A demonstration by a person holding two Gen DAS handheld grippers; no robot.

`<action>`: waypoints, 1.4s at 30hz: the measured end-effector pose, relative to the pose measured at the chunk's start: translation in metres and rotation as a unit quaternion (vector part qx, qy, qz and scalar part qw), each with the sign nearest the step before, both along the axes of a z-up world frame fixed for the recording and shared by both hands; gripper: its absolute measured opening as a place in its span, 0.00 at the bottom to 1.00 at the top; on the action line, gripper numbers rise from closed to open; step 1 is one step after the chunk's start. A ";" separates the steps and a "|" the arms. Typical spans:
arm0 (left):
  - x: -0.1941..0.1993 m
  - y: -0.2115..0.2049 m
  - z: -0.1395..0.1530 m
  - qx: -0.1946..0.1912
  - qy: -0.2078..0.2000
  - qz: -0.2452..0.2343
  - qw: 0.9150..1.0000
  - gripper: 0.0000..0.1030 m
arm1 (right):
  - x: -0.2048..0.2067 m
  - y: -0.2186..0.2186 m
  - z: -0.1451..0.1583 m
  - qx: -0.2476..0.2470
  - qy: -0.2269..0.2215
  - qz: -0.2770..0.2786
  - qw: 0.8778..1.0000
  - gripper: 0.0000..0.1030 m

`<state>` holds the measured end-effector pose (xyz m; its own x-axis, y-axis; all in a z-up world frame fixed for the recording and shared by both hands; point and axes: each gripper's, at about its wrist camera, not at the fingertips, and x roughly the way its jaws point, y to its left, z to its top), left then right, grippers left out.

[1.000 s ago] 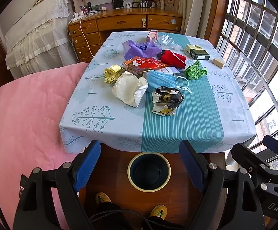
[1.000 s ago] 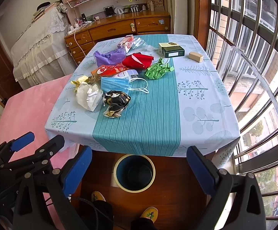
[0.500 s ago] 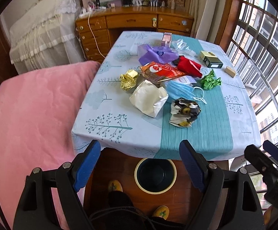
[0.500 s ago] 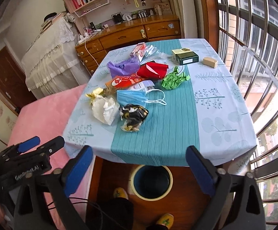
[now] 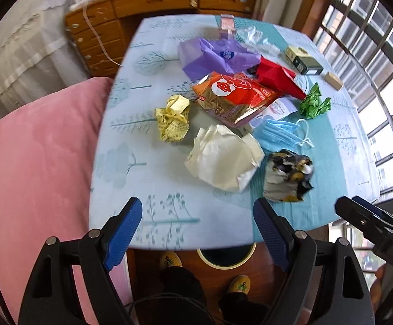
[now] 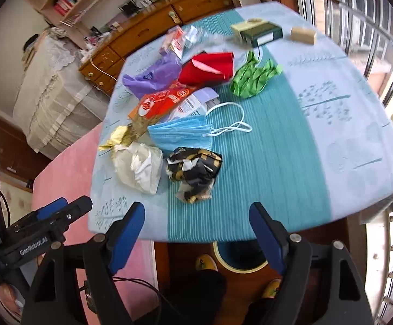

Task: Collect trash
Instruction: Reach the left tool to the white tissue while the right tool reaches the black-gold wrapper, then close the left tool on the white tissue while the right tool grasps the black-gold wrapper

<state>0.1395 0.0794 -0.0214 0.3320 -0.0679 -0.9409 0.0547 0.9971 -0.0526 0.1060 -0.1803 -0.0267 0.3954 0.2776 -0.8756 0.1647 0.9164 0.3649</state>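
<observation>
Approach step: both grippers, left (image 5: 197,227) and right (image 6: 196,226), fingers wide and empty, the right's just narrowing, over litter on the surface (image 6: 345,124); next, descend on black-gold wrapper (image 6: 195,172), bin (image 6: 239,257) below edge.

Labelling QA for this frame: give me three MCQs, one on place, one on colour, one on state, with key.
1. Where is the bin?
A. On the table
B. On the floor, partly under the table's near edge
C. On the pink bed

2. What colour is the face mask?
A. Blue
B. Red
C. Yellow

3. How do the right gripper jaws stand?
A. Clamped on the black-and-gold wrapper
B. Clamped on the mask
C. Apart, nothing between them

Key: 1 B, its rim peeks out below the tablecloth. 2 A, pale blue pleats with white loops. 3 C, the jaws have just been closing but remain apart, short of the black-and-gold wrapper.
</observation>
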 end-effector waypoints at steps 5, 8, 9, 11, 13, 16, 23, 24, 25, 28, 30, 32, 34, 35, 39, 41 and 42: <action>0.034 0.006 -0.025 -0.007 0.023 -0.023 0.999 0.80 | 0.032 0.008 -0.031 0.011 0.036 -0.020 0.999 0.78; 0.053 0.009 -0.041 -0.015 0.041 -0.034 0.998 0.80 | 0.045 0.008 -0.043 0.017 0.059 -0.037 0.997 0.78; 0.058 0.010 -0.047 -0.016 0.048 -0.035 0.998 0.80 | 0.048 0.008 -0.048 0.021 0.067 -0.044 0.997 0.78; 0.068 0.013 -0.056 -0.023 0.060 -0.038 0.997 0.80 | 0.054 0.006 -0.057 0.027 0.080 -0.058 0.995 0.78; 0.076 0.016 -0.065 -0.034 0.071 -0.041 0.996 0.80 | 0.056 0.006 -0.063 0.030 0.088 -0.066 0.993 0.78; 0.086 0.017 -0.075 -0.047 0.084 -0.045 0.994 0.80 | 0.057 0.007 -0.071 0.029 0.097 -0.075 0.992 0.78; 0.101 0.013 -0.089 -0.058 0.097 -0.062 0.992 0.80 | 0.054 0.009 -0.075 0.041 0.082 -0.085 0.992 0.56; 0.102 0.012 -0.091 -0.060 0.100 -0.064 0.991 0.80 | 0.054 0.010 -0.074 0.044 0.079 -0.083 0.992 0.54; 0.103 0.010 -0.093 -0.062 0.104 -0.067 0.990 0.80 | 0.052 0.012 -0.074 0.040 0.075 -0.083 0.993 0.54; 0.101 0.003 -0.093 -0.063 0.102 -0.074 0.990 0.72 | 0.050 0.018 -0.071 0.029 0.067 -0.077 0.994 0.51; 0.098 -0.003 -0.092 -0.070 0.104 -0.083 0.989 0.55 | 0.048 0.019 -0.070 0.031 0.066 -0.073 0.995 0.49; 0.093 -0.010 -0.089 -0.067 0.104 -0.088 0.988 0.43 | 0.045 0.020 -0.068 0.031 0.064 -0.068 0.995 0.48; 0.087 -0.021 -0.084 -0.046 0.093 -0.095 0.990 0.31 | 0.042 0.021 -0.067 0.033 0.061 -0.062 0.996 0.47; 0.084 -0.024 -0.082 -0.042 0.087 -0.099 0.990 0.25 | 0.040 0.021 -0.066 0.035 0.058 -0.059 0.996 0.46; 0.067 -0.037 -0.067 -0.017 0.066 -0.113 0.991 0.19 | 0.033 0.023 -0.060 0.049 0.048 -0.048 0.996 0.46; 0.056 -0.042 -0.057 -0.009 0.056 -0.117 0.992 0.17 | 0.025 0.020 -0.055 0.056 0.043 -0.046 0.996 0.46; 0.052 -0.045 -0.052 -0.006 0.052 -0.121 0.991 0.16 | 0.022 0.019 -0.052 0.060 0.040 -0.044 0.996 0.46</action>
<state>0.1911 0.0346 -0.0737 0.2054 -0.1446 -0.9679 0.2855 0.9548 -0.0820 0.1278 -0.1615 -0.0787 0.3527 0.3491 -0.8682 0.2748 0.8482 0.4527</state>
